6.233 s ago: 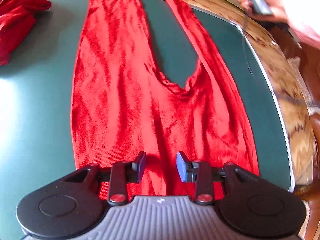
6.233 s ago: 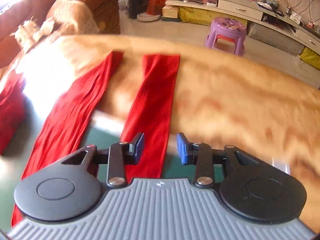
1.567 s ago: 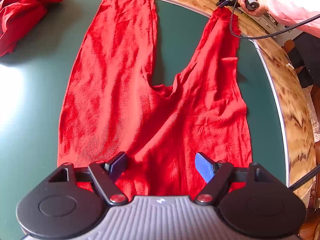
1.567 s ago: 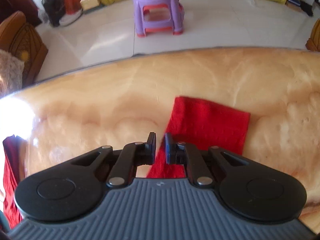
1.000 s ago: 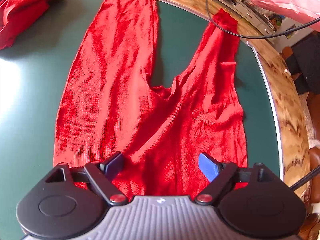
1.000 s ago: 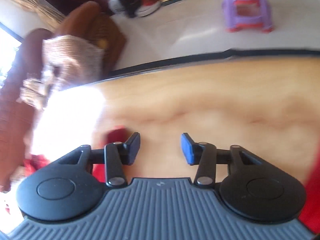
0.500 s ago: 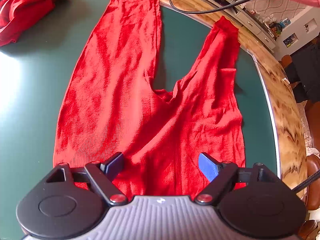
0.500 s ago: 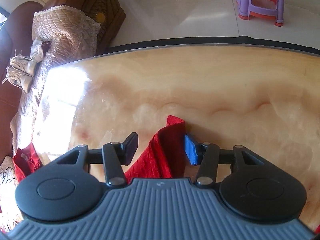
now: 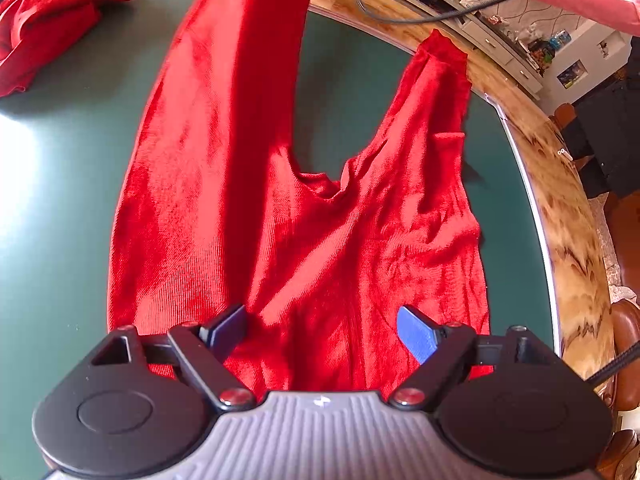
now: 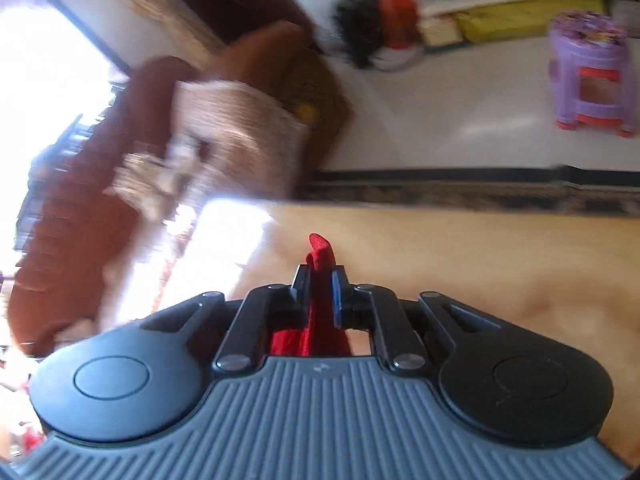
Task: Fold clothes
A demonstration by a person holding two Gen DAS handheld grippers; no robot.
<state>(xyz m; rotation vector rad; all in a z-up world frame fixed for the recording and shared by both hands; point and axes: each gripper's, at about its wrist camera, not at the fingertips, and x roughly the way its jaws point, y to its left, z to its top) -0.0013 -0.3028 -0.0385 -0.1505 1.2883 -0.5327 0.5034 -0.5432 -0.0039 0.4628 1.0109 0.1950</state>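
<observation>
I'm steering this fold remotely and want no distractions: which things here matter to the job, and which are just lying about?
In the job:
- red ribbed knit trousers spread on the green round table
- right claw, closing on a trouser leg end
- left claw, open over the waistband

Lying about:
- crumpled red cloth at the table's far edge
- purple plastic stool
- brown sofa

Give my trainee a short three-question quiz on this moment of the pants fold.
1. True or false: the left gripper grips the red pants.
2. What sits between the right gripper pads? A) pants cuff B) cable C) nothing
3. Which pant leg is lifted off the green table in the left wrist view?

Key:
1. False: its jaws stand open over the waist end.
2. A: the jaws are closing on the red cuff.
3. The picture-left leg; the other leg lies flat.
</observation>
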